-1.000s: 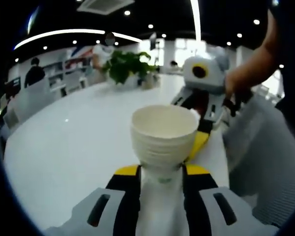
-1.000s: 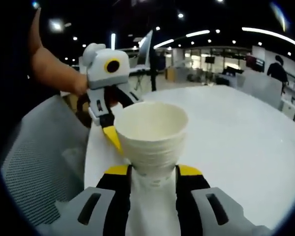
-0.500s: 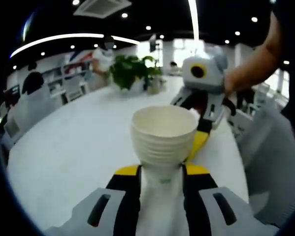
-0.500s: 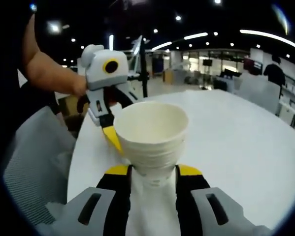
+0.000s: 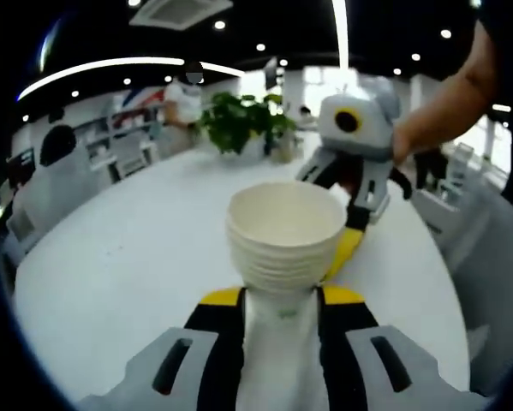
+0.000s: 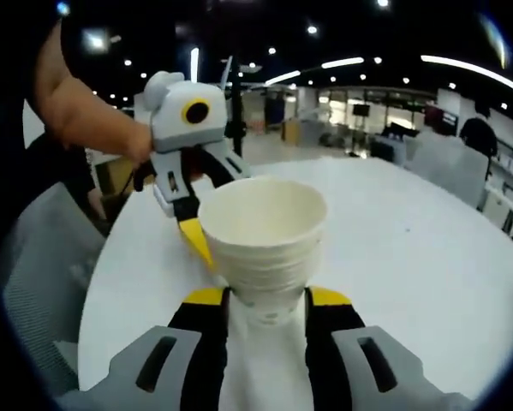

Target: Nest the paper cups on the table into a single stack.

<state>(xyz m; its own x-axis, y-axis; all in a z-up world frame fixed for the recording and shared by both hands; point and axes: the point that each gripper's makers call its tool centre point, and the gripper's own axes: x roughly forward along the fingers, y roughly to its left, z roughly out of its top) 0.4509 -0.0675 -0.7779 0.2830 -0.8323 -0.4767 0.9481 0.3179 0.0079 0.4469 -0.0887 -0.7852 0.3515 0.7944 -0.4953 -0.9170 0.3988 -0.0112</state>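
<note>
Room: open office; ceiling lights at top of both views, plant (image 5: 239, 120) upper centre of left gripper view.
Bench (image 5: 128, 257): wide, white, smooth; cups would likely slide on it.
Cups (image 5: 283, 235): nested white stack, mid-frame, above the bench. Likely light, thin-walled, crushable; grip low on the ribbed wall, gently.
Left tongs (image 5: 282, 301): closed on the stack's base.
Right tongs (image 6: 265, 300): closed on the same stack, bottom centre.

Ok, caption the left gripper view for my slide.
Left gripper clamps a nested paper cup stack above the white table.
</note>
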